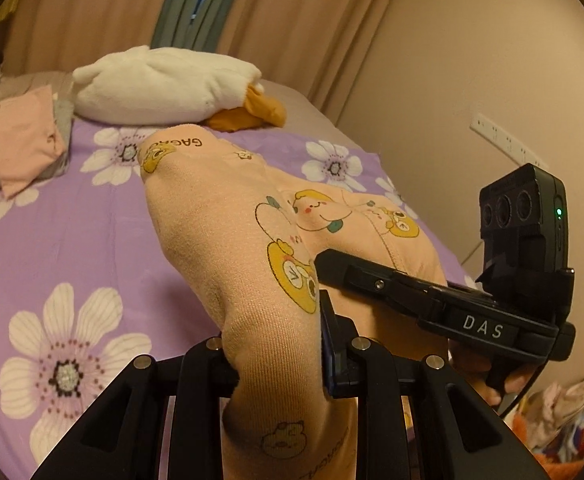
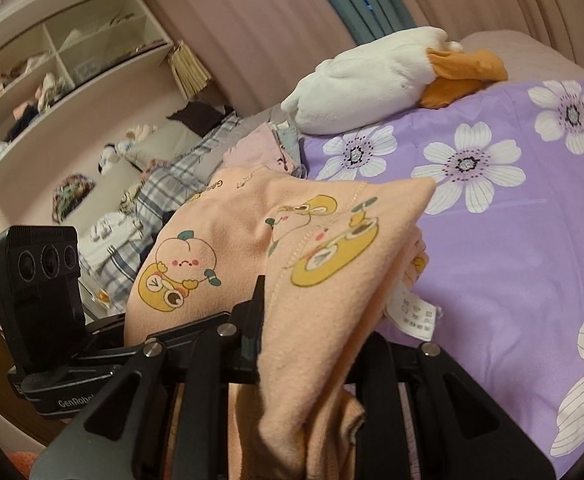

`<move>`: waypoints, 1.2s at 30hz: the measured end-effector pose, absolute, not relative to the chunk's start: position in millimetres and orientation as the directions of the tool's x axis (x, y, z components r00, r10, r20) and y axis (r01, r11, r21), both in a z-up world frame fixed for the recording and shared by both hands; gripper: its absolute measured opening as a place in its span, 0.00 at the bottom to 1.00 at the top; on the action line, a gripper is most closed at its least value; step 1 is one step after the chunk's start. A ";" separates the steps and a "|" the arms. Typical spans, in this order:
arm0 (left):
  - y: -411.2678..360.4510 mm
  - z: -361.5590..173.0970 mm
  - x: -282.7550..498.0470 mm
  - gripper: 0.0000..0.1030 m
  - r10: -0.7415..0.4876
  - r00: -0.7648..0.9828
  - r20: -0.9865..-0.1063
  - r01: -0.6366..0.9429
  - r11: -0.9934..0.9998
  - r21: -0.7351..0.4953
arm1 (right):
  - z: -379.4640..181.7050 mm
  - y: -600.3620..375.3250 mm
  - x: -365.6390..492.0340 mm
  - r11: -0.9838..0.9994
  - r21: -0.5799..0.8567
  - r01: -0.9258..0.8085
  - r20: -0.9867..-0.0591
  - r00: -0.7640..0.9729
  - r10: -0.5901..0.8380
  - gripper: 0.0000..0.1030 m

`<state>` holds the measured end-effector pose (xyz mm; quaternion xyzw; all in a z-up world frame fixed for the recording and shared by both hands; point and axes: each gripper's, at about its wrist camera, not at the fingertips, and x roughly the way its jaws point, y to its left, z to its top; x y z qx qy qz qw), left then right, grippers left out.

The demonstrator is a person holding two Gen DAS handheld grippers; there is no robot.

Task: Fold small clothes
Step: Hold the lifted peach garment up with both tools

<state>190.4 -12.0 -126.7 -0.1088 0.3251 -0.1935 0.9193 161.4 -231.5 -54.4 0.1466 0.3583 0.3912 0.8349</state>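
The garment (image 1: pixel 227 216) was a small peach-orange knit piece printed with yellow cartoon ducks, alarm clocks, a pale round-faced figure and brown lettering along 1 edge. It hung in the air above the bed (image 1: pixel 71 232), stretched between the 2 grippers, clear of the purple bedsheet with white flowers.

The left gripper (image 1: pixel 279 360) was pinching 1 bunched edge of the garment; the cloth filled the narrow gap between its black fingers and drooped below them. The right gripper (image 2: pixel 304 360) was pinching the opposite edge, with the fabric folded over and gathered between its fingers. In the left wrist view, the right gripper's body, marked "DAS", lay against the cloth at the right.

A white care label (image 2: pixel 414 314) dangled from the inner seam on the garment's right side in the right wrist view. The fabric showed a fine ribbed weave and a line of stitching running across the print.

Behind the garment, a white plush duck (image 1: pixel 163 84) with an orange bill lay on the bed. A stack of folded pink clothes (image 1: pixel 23 140) sat at the bed's far left.
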 end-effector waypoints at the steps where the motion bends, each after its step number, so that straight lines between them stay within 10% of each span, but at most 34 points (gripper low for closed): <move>1: -10.2 -127.2 191.0 0.24 -0.429 0.713 -0.555 0.282 0.900 -0.332 | -53.8 -228.1 160.5 0.656 0.519 -0.549 -0.491 0.437 0.754 0.21; 36: -5.1 -123.7 194.2 0.24 -0.376 0.736 -0.563 0.273 0.926 -0.262 | -53.5 -206.8 161.0 0.664 0.515 -0.542 -0.500 0.439 0.746 0.23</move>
